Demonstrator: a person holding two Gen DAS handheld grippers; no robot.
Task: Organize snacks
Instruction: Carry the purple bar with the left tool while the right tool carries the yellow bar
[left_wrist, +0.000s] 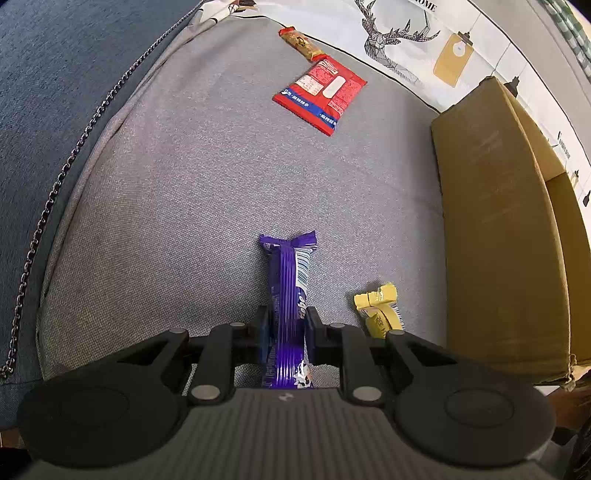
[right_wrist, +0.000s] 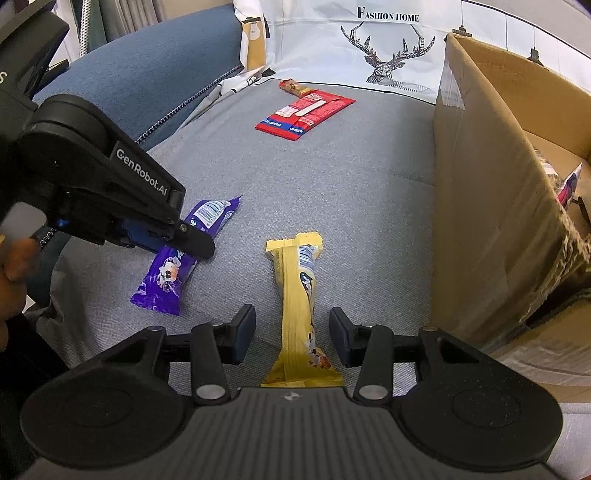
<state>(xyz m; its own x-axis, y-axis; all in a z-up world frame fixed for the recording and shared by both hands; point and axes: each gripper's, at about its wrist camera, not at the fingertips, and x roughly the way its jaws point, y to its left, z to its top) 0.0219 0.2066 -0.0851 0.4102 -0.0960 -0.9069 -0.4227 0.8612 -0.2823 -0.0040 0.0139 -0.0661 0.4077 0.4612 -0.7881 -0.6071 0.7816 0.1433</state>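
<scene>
Purple snack bar: clamped between the closed fingers of the left gripper, lying on the grey sofa cushion.
Yellow snack bar: on the cushion between the parted fingers of the right gripper — pads not touching it.
Red packet: farther back, beside a small brown-red bar.
Cardboard box: at right — open.

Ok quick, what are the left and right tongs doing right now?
Left tongs: closed on the purple snack bar.
Right tongs: open, astride the yellow snack bar, not gripping.
</scene>
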